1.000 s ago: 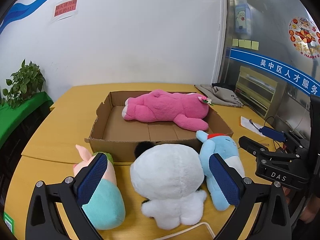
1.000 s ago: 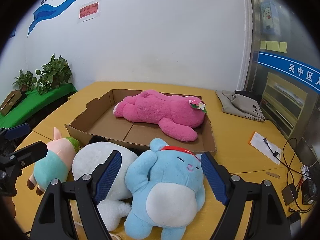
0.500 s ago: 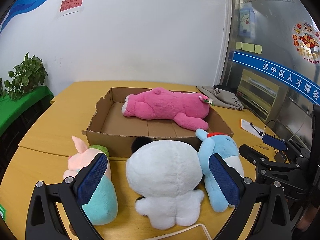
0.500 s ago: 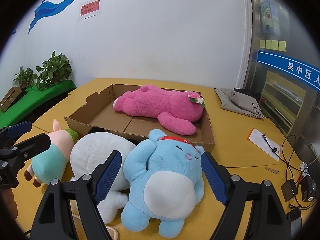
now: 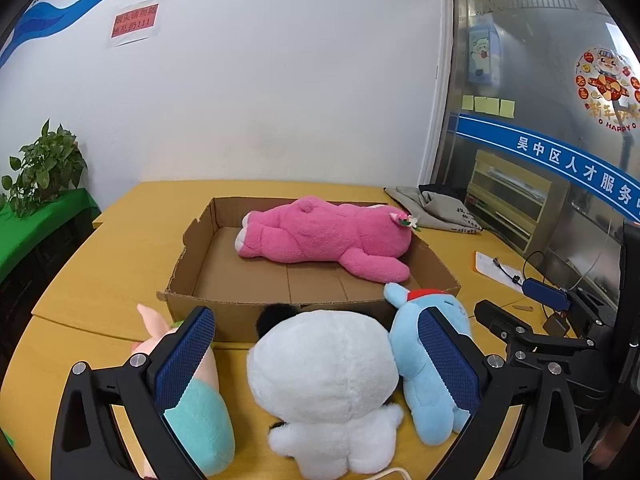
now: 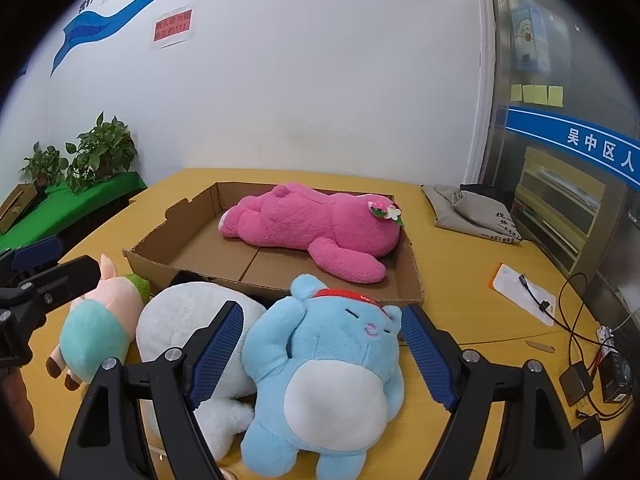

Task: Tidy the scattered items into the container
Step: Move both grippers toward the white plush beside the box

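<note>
A shallow cardboard box (image 5: 280, 314) (image 6: 172, 232) lies on the yellow table with a pink plush bear (image 5: 320, 232) (image 6: 316, 220) lying inside it. Three plush toys lie in front of the box: a pink-and-teal pig (image 5: 200, 412) (image 6: 100, 328), a white one (image 5: 324, 380) (image 6: 180, 320) and a blue one (image 5: 404, 344) (image 6: 328, 360). My left gripper (image 5: 316, 356) (image 6: 76, 258) is open, its pads flanking the white plush without touching it. My right gripper (image 6: 322, 352) (image 5: 508, 300) stands open on either side of the blue plush, which rests on the table.
A grey cloth bag (image 5: 440, 208) (image 6: 472, 212) lies at the back right. A paper with a cable (image 6: 524, 292) and adapters with wires (image 6: 576, 376) sit at the right table edge. Potted plants (image 6: 100, 152) stand on a green shelf to the left.
The left gripper has drifted slightly, so its view shifts a little. The toys, the box and the right gripper have stayed put; nothing was taken or let go.
</note>
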Available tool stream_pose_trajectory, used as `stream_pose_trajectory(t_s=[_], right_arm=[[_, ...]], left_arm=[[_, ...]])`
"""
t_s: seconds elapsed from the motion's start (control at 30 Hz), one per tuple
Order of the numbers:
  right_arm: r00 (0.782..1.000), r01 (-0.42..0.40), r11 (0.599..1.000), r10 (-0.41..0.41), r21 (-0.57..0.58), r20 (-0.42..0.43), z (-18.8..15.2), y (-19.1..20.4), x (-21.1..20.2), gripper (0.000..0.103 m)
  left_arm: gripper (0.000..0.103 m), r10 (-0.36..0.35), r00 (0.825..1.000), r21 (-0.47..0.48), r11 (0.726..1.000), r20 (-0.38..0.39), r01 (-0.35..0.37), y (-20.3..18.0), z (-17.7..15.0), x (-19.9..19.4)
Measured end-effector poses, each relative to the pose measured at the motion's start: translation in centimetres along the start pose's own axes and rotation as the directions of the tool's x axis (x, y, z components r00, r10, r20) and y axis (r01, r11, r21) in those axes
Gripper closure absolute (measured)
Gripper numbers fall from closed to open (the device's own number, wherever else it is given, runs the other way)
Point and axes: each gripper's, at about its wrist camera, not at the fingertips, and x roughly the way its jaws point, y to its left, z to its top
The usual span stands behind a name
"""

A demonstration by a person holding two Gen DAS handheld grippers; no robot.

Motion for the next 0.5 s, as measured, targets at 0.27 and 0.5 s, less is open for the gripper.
stream_pose_trajectory(t_s=[0.27, 0.5], right_arm=[[1.000, 0.017, 1.000, -0.017, 0.021, -0.006, 0.4, -0.5, 0.5, 0.021], [0.999, -0.041, 0.999, 0.040, -0.011, -0.016, -0.2, 1.5, 0.9, 0.021]], left_arm=[[0.000, 0.002, 1.000, 0.014, 1.000, -0.002, -0.002, 0.5, 0.0, 0.1], [0.000, 0.031, 0.999, -0.009, 0.999, -0.031, -0.032, 3.4, -1.8, -1.1]])
